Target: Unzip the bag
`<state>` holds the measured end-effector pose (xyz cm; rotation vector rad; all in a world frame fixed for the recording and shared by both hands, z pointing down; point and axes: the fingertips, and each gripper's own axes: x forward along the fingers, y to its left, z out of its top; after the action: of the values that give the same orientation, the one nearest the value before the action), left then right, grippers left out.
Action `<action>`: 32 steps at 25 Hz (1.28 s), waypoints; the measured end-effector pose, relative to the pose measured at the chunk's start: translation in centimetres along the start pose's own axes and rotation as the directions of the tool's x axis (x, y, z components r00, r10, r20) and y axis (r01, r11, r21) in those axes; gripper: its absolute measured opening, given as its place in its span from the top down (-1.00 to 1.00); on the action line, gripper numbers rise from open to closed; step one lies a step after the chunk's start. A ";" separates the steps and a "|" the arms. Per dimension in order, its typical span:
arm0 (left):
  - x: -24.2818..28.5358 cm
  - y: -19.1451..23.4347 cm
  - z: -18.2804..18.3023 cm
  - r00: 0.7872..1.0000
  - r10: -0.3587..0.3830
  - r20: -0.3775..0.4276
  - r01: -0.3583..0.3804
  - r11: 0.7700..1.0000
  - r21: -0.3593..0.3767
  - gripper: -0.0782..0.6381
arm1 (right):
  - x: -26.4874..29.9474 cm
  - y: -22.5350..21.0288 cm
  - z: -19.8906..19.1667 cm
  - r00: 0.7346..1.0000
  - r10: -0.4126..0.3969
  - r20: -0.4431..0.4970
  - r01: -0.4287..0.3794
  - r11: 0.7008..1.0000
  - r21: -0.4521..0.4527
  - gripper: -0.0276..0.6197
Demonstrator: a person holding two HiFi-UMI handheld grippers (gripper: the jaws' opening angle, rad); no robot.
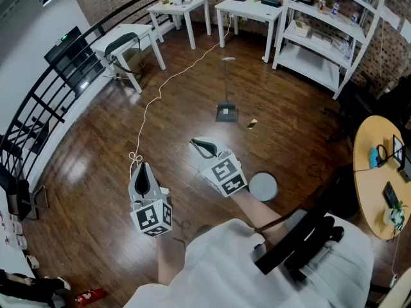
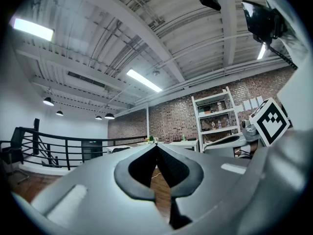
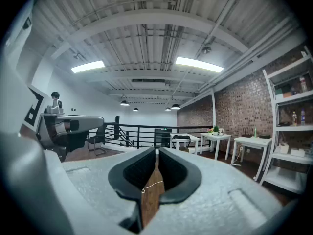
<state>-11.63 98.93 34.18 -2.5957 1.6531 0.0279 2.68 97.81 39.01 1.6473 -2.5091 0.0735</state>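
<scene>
No bag shows in any view. In the head view my left gripper (image 1: 142, 167) hangs over the wooden floor at lower left, jaws together and empty. My right gripper (image 1: 194, 142) is a little higher and to the right, pointing up-left, its jaws also together with nothing between them. The left gripper view looks up at the ceiling and the far brick wall past the shut left gripper (image 2: 156, 146). The right gripper view looks level across the room past the right gripper (image 3: 157, 151), whose tips meet. A black strap with a black object (image 1: 302, 239) lies across the person's white top.
A white cable (image 1: 168, 82) runs across the floor toward white tables (image 1: 181, 8). A dark stand (image 1: 226, 112) sits mid-floor, a round grey stool (image 1: 263, 186) by the right gripper. White shelving (image 1: 321, 43) at the back right, a round wooden table (image 1: 372, 191) at right, a black railing (image 1: 38, 114) at left.
</scene>
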 end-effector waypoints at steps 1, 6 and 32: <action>0.9 0.7 -0.3 1.000 0.001 -0.004 -0.001 1.000 -0.004 0.73 | 1.2 -0.2 -0.1 1.000 0.002 -0.004 -0.002 1.000 0.004 0.88; 6.9 4.3 -2.0 1.000 -0.005 -0.005 0.005 1.000 -0.004 0.73 | 8.4 -1.9 -0.8 1.000 0.009 -0.022 -0.009 1.000 0.014 0.88; 56.6 28.0 -6.3 0.999 -0.048 0.003 0.048 0.999 -0.018 0.73 | 57.6 -23.1 7.7 0.999 0.001 0.048 -0.002 1.000 0.021 0.91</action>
<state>-13.17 35.51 36.44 -2.6464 1.5973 0.0442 0.59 35.28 38.75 1.6749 -2.5525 0.0614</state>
